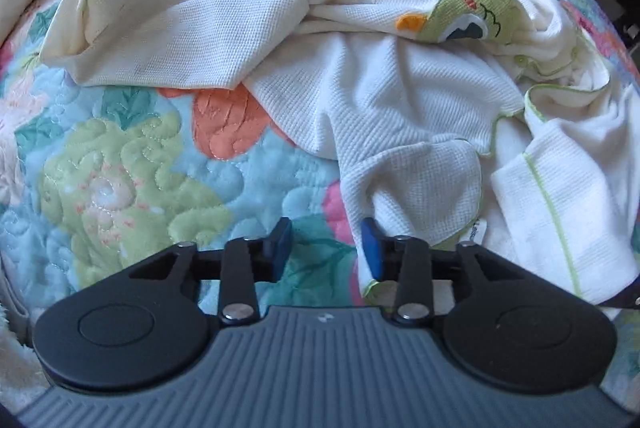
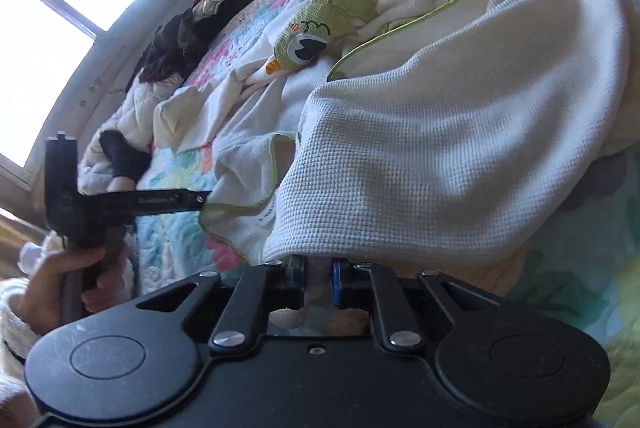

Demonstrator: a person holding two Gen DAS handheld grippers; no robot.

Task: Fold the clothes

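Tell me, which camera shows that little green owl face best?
The right wrist view: the green owl patch lies open there, eye, beak and ear visible. In the left wrist view it sits farther back, partly tucked into folds of the cream garment.

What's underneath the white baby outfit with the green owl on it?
The white waffle outfit lies crumpled on a floral quilt, which shows around it. Whatever sits beneath its bunched folds is covered.

My left wrist camera low over the quilt (image 1: pixel 132 164), my right tilted, close, both facing the owl-appliqué garment (image 1: pixel 400 88).
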